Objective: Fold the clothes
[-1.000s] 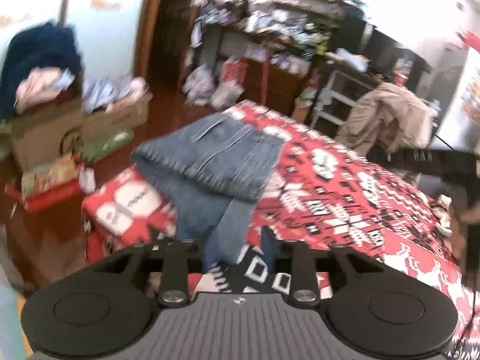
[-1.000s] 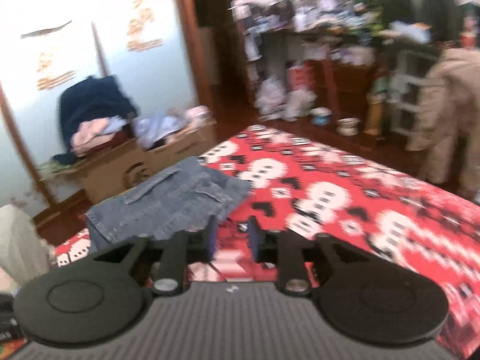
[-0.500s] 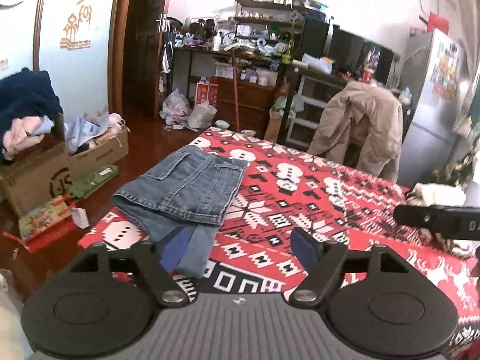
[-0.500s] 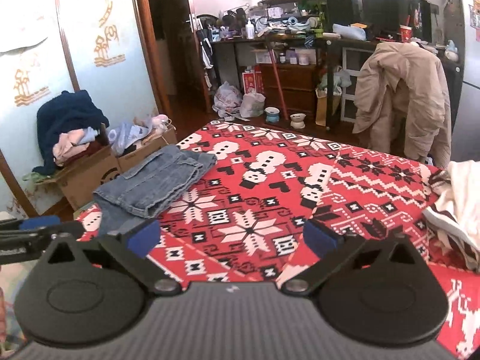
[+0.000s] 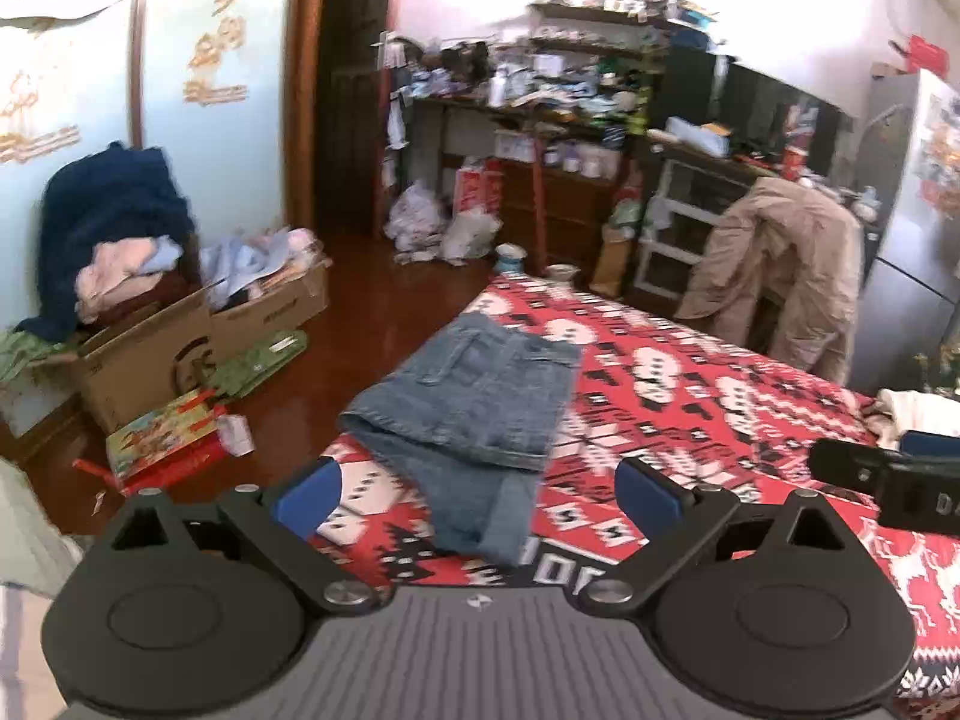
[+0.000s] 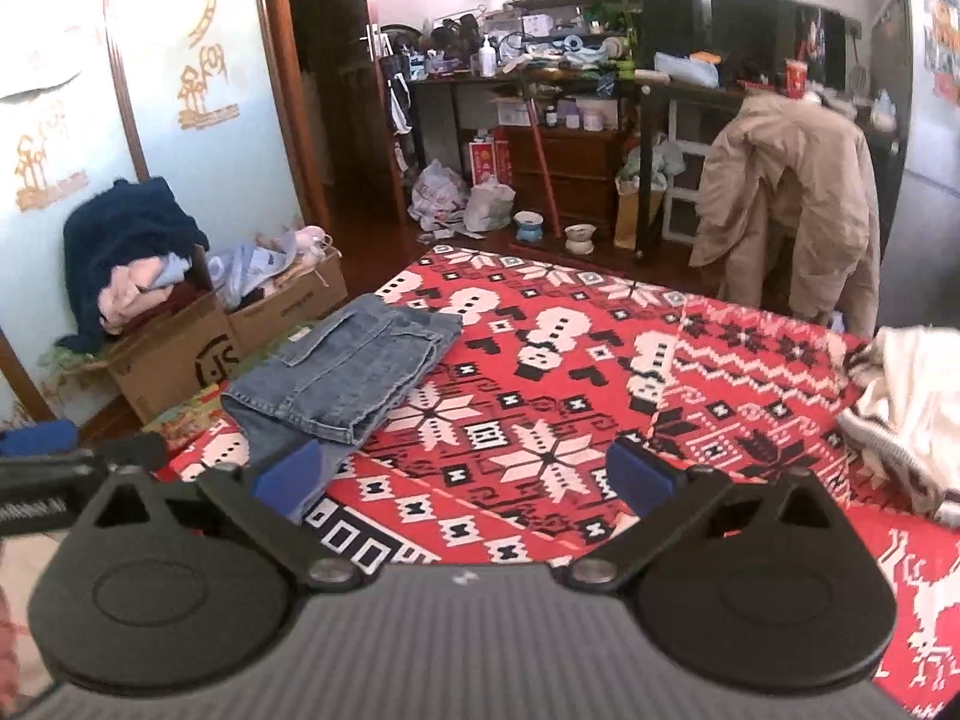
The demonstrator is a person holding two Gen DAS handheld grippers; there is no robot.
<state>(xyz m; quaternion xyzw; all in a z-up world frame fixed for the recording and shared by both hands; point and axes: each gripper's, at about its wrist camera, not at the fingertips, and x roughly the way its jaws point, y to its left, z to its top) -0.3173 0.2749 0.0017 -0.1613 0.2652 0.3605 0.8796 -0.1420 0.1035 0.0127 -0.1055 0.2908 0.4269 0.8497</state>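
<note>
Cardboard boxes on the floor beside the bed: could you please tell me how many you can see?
2. The larger cardboard box stands nearer, heaped with clothes; the smaller box sits just behind it, touching. Others may be hidden under the pile.

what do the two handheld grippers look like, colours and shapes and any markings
Both look alike. The left gripper and right gripper each have a grey ribbed body with a small white logo, two round black discs at the sides, and black angled arms on silver screws. The fingers end in blue pads. The right gripper's side shows white lettering, too cut off to read. No cables or sleeves show.
</note>
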